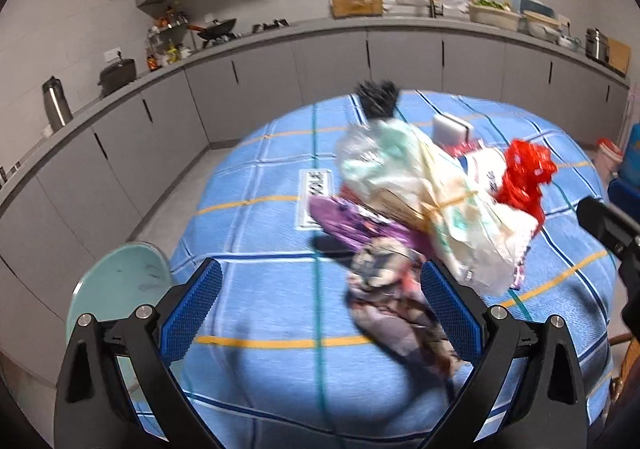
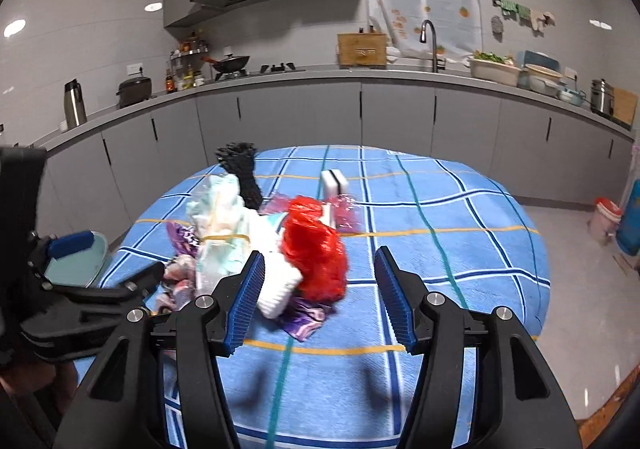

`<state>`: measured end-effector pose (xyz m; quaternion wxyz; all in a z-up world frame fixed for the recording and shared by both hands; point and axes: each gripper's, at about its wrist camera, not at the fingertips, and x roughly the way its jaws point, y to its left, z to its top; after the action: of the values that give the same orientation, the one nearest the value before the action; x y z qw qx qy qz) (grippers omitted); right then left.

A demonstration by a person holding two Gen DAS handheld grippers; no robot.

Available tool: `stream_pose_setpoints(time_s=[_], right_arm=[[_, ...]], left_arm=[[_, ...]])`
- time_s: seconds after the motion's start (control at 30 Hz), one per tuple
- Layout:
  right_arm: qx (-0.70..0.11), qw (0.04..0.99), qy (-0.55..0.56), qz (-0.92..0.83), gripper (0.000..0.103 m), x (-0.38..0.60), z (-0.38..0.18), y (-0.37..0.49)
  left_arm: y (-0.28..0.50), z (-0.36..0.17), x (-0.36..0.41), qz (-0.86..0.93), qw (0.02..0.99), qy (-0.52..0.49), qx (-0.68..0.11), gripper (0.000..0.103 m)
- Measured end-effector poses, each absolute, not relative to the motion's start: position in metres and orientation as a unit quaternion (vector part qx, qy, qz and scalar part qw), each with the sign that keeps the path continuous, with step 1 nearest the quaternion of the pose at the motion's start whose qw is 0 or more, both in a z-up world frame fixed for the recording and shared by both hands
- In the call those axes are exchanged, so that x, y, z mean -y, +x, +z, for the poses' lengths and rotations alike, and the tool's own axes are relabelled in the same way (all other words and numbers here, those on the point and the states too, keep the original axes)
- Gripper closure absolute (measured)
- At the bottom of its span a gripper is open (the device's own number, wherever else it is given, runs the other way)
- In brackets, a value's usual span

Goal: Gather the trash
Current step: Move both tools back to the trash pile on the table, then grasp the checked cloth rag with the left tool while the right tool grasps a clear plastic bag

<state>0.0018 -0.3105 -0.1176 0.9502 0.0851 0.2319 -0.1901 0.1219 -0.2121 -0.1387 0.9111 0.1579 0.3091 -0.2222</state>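
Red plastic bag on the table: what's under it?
The red plastic bag rests on a purple wrapper and against a white bundle. Anything further beneath is covered.

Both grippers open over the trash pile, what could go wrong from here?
1. The pile is loose, overlapping bags; closing the right gripper on the red bag may drag neighbours along or tear thin film.
2. The left gripper sits close beside the right one; both closing on the pile might collide.
3. A low grasp may pinch the blue tablecloth.
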Motion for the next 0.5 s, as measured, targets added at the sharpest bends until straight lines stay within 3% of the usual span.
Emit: stream_pose_setpoints(time_s=[0.13,0.2,0.23,0.3,0.4,0.5], right_arm=[[-0.228,0.949,0.088,-0.197,0.045,0.315,-0.117,-0.001],[-0.226,0.949,0.093,-0.198,0.045,0.318,-0.117,-0.002],[-0.226,0.949,0.095,-0.199,0.045,0.319,-0.118,-0.003],[-0.225,0.949,0.096,-0.199,0.045,0.319,-0.118,-0.003],[-0.223,0.951,0.097,-0.193,0.045,0.316,-0.117,0.0],[-0.222,0.953,0.095,-0.185,0.045,0.309,-0.116,0.003]], left_arm=[[0.12,-0.153,0.226,-0.24,0.9,0.165,-0.324,0.011],[0.122,-0.162,0.232,-0.251,0.89,0.167,-0.341,0.035],[0.123,-0.166,0.233,-0.26,0.884,0.166,-0.351,0.042],[0.122,-0.17,0.235,-0.276,0.875,0.168,-0.36,0.068],[0.121,-0.166,0.227,-0.289,0.873,0.163,-0.358,0.082],[0.122,-0.158,0.213,-0.291,0.875,0.158,-0.354,0.084]])
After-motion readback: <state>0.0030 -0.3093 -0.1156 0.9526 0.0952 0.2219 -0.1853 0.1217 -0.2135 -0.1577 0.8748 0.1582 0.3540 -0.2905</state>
